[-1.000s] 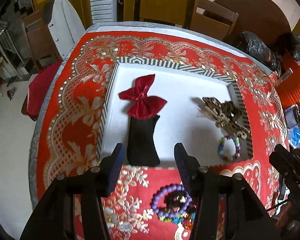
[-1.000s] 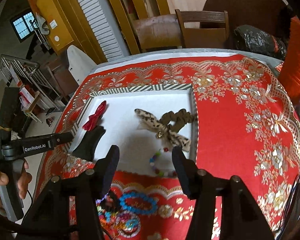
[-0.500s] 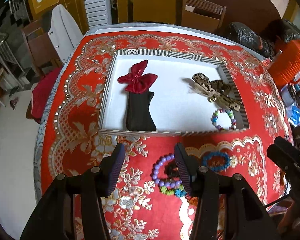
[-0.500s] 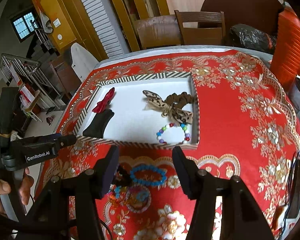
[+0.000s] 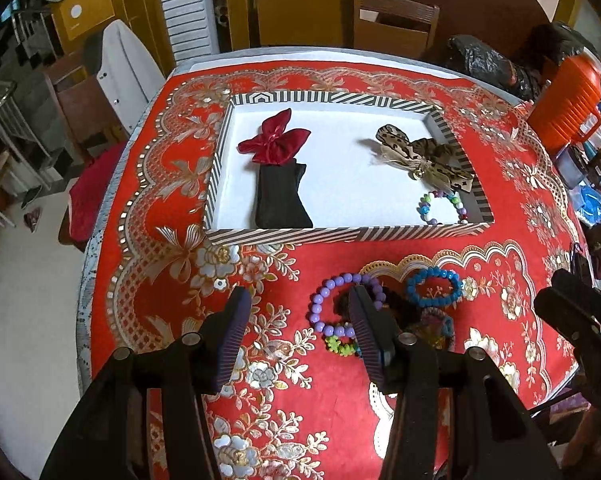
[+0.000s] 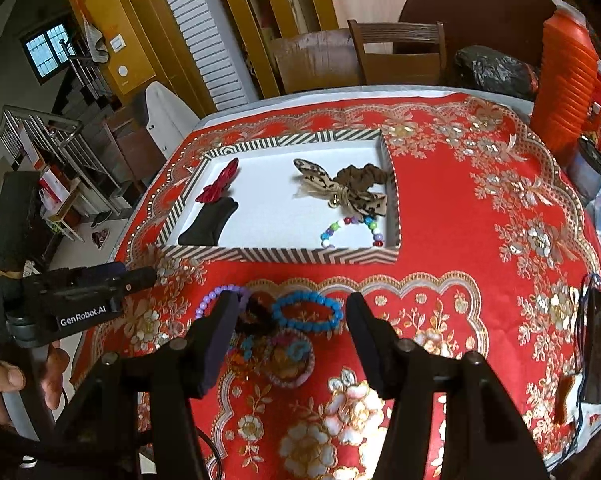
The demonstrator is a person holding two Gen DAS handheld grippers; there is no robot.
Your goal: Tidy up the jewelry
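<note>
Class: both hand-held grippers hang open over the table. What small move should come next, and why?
Probably lower the right hand-held gripper onto the blue bracelet: it lies between the open fingers, outside the tray that already holds a beaded bracelet.

A lived-in home, by the look of the dining area. The worktop (image 5: 148, 216) wears a red tablecloth (image 6: 452, 216) with gold and silver flowers and a scalloped border, the kind laid over a family dining table. Beyond its far edge stand wooden chairs (image 6: 400, 54), yellow-painted door frames (image 6: 236, 20) and a white louvred door (image 5: 186, 4). Past the left edge an ironing board (image 5: 126, 64) leans upright, a metal stair railing (image 6: 40, 128) rises toward a small window (image 6: 46, 54), and shoes (image 6: 100, 236) lie on the tiled floor.
</note>
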